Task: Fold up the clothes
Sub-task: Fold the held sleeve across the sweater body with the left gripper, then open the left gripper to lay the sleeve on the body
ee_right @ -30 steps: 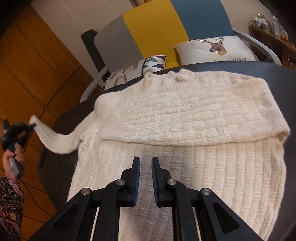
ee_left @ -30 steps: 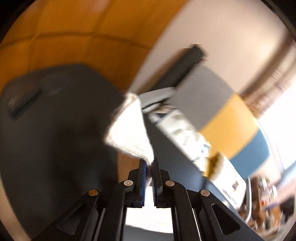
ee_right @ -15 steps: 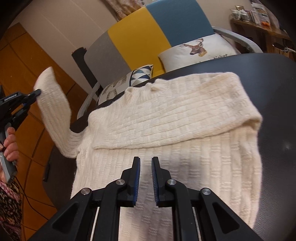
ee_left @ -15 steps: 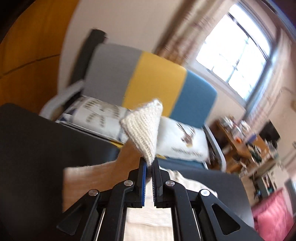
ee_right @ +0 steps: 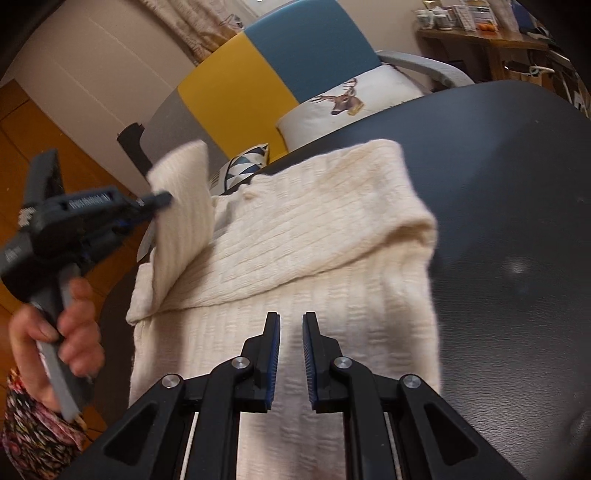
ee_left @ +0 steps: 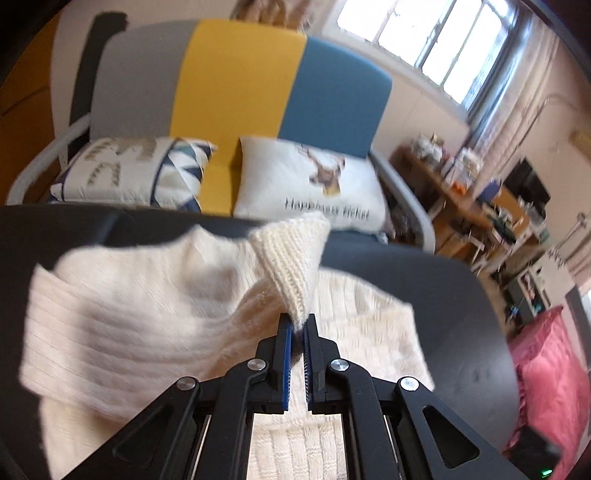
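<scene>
From my left wrist camera I see the left gripper pinched shut on the ribbed cuff of the cream sweater, the cuff standing up in a peak just ahead of the fingertips while the sleeve trails down to the left of the claw. Beneath and ahead of the claw the sweater's body lies on the dark table. This view alone shows the bright window, the pink fabric low to the right, and the lettering on the white deer pillow behind the table, beside a patterned pillow on the grey, yellow and blue sofa. My right wrist camera gives what the left cannot: the left tool from outside, a hand wrapped round its handle, a floral sleeve below, and the lifted sleeve raised above the sweater's left shoulder. The right gripper hovers over the sweater's lower body, fingers parted a little and holding nothing. Ahead of it the right side of the sweater is folded over across the chest, with bare table to the right of the claw.
</scene>
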### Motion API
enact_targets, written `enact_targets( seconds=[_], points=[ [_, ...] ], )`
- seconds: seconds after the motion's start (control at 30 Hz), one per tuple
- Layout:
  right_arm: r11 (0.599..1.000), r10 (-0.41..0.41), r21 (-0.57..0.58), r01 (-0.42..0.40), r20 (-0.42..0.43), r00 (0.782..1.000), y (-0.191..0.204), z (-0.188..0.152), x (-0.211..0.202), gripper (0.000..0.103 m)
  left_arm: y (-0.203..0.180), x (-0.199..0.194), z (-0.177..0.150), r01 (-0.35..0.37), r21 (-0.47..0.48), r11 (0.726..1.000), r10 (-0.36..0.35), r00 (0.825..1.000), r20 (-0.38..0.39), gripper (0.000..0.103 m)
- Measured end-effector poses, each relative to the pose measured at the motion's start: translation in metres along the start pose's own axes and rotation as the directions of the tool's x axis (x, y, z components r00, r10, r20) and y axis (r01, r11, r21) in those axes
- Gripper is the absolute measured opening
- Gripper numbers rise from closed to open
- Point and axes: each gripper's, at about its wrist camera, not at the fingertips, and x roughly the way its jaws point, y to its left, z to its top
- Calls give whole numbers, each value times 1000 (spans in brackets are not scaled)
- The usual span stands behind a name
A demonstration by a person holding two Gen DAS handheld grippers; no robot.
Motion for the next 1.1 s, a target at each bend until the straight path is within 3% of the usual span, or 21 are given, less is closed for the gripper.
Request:
enact_targets(
  seconds=[0.2, 0.47, 0.53, 0.63, 0.8, 0.9, 1.1],
  points=[
    [1000, -11, 29, 11, 5, 1000, -12, 2, 4, 12, -28, 51, -24, -21, 55, 998, 25, 996, -81, 6],
    [999, -34, 14, 34, 20, 999, -11, 16, 7, 12, -30, 94, -51, -38, 103, 994, 55, 984, -169, 6],
    [999, -24, 26, 24, 20, 1000, -10, 25, 11, 12, -27, 90, -55, -5, 91, 996, 21, 985, -174, 8],
    [999, -11, 32, 10, 4, 1000, -6, 38, 22, 24, -19, 76, -59, 68, 46, 997, -59, 982, -179, 20],
    [996, 54, 72, -51, -35, 998, -1, 50, 47, 24, 8, 34, -66, 128, -23, 991, -130, 982, -134, 36],
    [994, 37, 106, -27, -89, 995, -2, 49, 66, 24, 34, 9, -77, 80, -22, 997, -82, 991, -106, 41],
    [972, 107, 218, -92, -57, 993, -6, 63, 89, 27, 114, -23, -96, -100, -75, 992, 95, 993, -66, 41]
  ],
)
